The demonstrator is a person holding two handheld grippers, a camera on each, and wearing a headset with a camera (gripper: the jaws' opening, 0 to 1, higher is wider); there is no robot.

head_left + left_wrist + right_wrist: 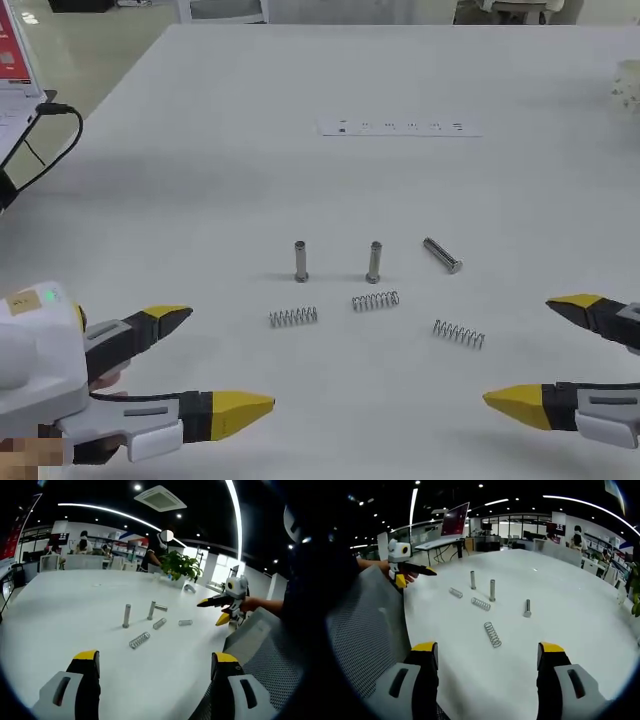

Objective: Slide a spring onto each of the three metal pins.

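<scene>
Two metal pins stand upright on the white table, the left pin (pixel 300 260) and the middle pin (pixel 374 261). A third pin (pixel 441 255) lies on its side to their right. Three springs lie in front of them: the left spring (pixel 293 317), the middle spring (pixel 375 301) and the right spring (pixel 459 334). My left gripper (pixel 222 365) is open at the lower left, well short of the springs. My right gripper (pixel 545 355) is open at the lower right, beside the right spring (pixel 492 634). Both hold nothing.
A white power strip (pixel 398 127) lies further back on the table. A black cable (pixel 55 130) and a laptop edge sit at the far left. A green plant (pixel 179 566) stands at the table's far side in the left gripper view.
</scene>
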